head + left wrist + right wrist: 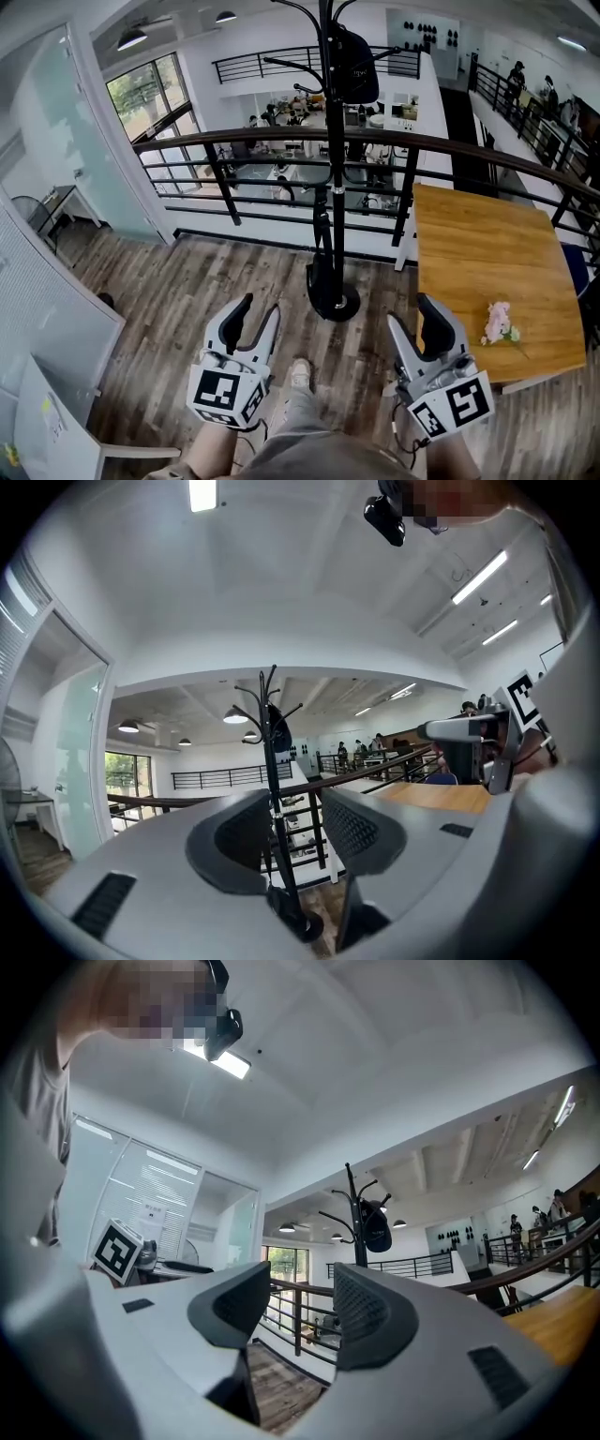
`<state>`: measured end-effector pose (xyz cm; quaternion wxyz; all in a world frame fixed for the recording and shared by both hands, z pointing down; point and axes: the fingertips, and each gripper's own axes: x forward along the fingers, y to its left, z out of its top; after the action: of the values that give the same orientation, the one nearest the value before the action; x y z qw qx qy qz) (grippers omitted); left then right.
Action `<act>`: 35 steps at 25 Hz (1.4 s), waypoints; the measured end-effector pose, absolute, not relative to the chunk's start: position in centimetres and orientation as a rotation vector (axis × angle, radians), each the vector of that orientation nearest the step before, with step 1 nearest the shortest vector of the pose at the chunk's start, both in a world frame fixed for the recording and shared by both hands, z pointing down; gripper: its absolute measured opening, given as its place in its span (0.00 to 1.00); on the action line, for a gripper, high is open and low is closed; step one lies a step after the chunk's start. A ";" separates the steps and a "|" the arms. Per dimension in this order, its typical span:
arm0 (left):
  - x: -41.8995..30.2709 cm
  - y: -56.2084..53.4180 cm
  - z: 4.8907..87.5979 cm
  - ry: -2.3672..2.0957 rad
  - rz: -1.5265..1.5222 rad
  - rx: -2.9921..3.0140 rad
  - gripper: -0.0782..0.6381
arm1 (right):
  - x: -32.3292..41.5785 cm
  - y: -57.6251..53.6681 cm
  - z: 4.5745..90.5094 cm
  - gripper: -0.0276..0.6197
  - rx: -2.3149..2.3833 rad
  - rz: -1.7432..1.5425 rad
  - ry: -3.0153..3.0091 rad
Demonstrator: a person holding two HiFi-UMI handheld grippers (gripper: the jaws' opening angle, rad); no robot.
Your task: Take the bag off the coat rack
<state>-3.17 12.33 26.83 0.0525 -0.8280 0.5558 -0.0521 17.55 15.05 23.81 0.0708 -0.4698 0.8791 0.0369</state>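
A black coat rack [328, 159] stands on a round base by the railing, straight ahead of me. A dark bag [352, 64] hangs from a hook near its top; the bag [377, 1226] also shows in the right gripper view and, smaller, the bag [279, 729] in the left gripper view. My left gripper [256, 319] is low in front of my left knee, jaws apart and empty. My right gripper [413, 322] is low at the right, beside the table edge, jaws also apart with nothing between them. Both are well short of the rack.
A dark curved railing [281, 141] runs behind the rack over an open lower floor. A wooden table [487, 253] with a small pink flower [498, 323] stands at the right. Glass partition and a white cabinet [47, 319] are at the left. My shoe [300, 373] shows on the wood floor.
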 end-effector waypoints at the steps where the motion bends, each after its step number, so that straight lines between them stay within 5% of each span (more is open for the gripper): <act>1: -3.4 11.6 27.1 1.692 -0.161 -2.523 0.36 | 17.2 14.3 24.2 0.36 -1.415 0.108 2.658; 23: -11.4 -17.0 34.1 1.550 -0.298 -2.736 0.36 | 6.2 -13.6 32.5 0.37 -1.588 -0.104 2.806; 35: -9.0 -31.8 42.7 1.264 -0.485 -2.832 0.36 | 5.9 -26.0 43.2 0.40 -1.795 -0.389 2.763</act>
<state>-9.05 -31.82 42.70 0.0013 -0.9022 0.4028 -0.1545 5.91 -26.00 43.22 -0.0878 -0.5389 0.8296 -0.1167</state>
